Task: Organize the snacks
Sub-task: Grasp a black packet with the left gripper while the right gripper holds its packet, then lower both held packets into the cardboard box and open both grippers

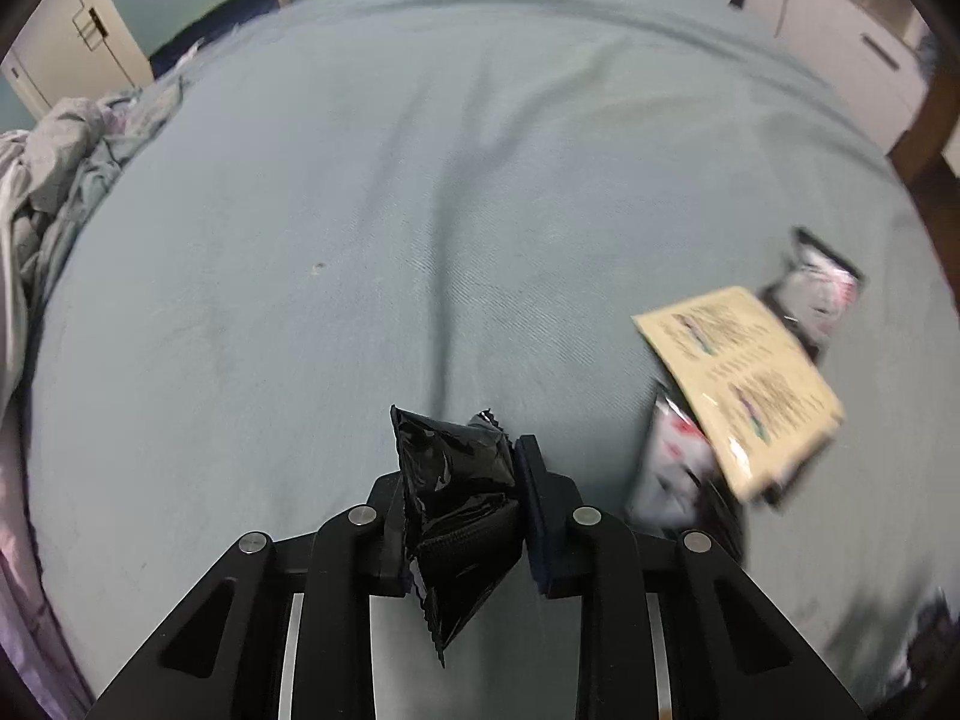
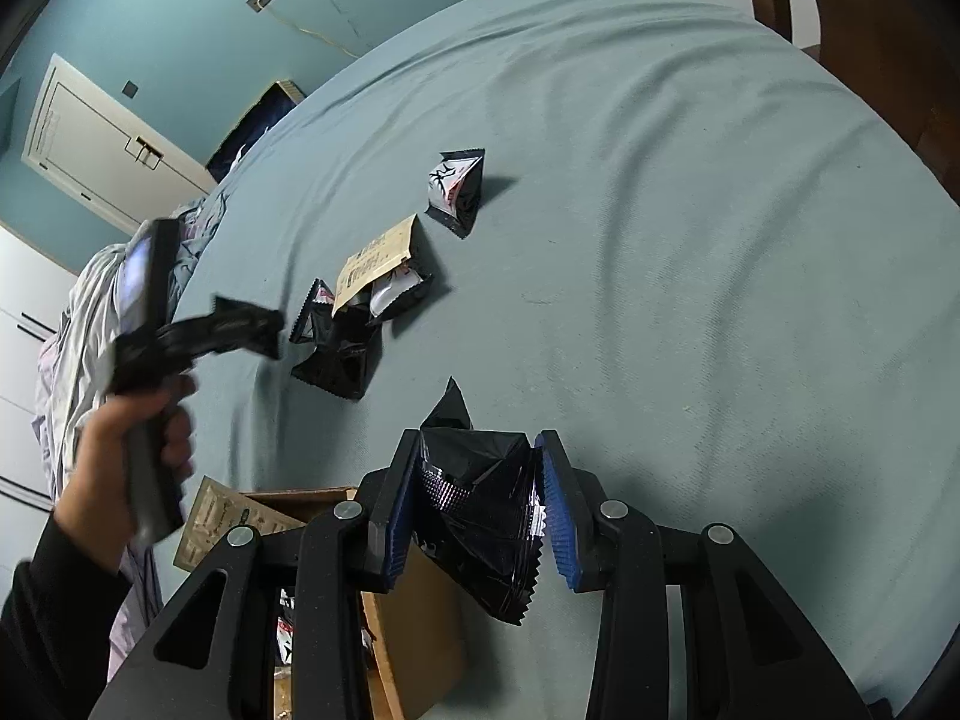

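Observation:
My left gripper is shut on a black snack packet, held above the blue-grey bed sheet. It also shows blurred in the right wrist view, held by a hand. My right gripper is shut on another black snack packet above an open cardboard box. A pile of black-and-white packets with a beige packet on top lies on the bed; the beige packet also shows in the left wrist view. One more packet lies farther off.
Crumpled bedding lies at the bed's left side. A beige leaflet sits by the box. White cupboards and a wooden post stand at the right. A white door is in the teal wall.

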Demonstrator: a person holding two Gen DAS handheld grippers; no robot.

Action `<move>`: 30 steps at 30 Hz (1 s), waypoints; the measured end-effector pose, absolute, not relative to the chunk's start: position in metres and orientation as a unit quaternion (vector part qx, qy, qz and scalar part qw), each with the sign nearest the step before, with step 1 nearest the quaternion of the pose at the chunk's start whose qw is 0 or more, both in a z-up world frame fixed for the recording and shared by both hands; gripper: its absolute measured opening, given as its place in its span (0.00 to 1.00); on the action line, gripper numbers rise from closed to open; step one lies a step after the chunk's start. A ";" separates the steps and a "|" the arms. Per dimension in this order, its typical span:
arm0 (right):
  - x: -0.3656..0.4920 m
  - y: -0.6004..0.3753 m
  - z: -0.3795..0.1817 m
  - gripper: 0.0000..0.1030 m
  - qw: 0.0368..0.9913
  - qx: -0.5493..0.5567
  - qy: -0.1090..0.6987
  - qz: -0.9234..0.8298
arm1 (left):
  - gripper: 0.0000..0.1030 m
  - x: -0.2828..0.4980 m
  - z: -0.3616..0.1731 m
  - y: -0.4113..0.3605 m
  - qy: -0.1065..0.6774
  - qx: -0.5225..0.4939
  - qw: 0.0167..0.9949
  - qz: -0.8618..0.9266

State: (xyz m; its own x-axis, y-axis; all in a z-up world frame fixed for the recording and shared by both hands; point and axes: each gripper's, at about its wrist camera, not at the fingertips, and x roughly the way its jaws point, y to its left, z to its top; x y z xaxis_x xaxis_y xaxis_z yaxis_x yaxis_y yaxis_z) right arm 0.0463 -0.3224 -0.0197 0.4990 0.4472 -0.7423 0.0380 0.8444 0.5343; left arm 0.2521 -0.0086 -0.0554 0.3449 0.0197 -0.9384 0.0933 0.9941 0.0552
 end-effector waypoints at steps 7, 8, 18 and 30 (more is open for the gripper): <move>0.039 -0.325 -0.012 0.35 0.832 0.257 0.476 0.121 | 0.25 0.170 0.016 0.003 0.527 0.036 0.847 -0.056; 0.037 -0.325 -0.012 0.35 0.832 0.258 0.476 0.120 | 0.25 0.153 0.029 0.004 0.520 0.029 0.851 -0.066; 0.029 -0.328 -0.006 0.35 0.842 0.250 0.464 0.113 | 0.25 0.051 0.067 0.004 0.485 -0.023 0.862 -0.147; 0.007 -0.298 0.012 0.35 0.863 0.187 0.427 0.193 | 0.75 0.022 0.013 0.009 0.474 -0.013 0.871 -0.131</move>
State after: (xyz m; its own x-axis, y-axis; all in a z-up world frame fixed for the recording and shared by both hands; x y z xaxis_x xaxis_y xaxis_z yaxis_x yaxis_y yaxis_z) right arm 0.0069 -0.2980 0.0123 0.5598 0.4939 -0.6653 -0.1741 0.8551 0.4884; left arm 0.0217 0.0090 0.0128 0.5169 -0.2397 -0.8218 0.2156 0.9655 -0.1460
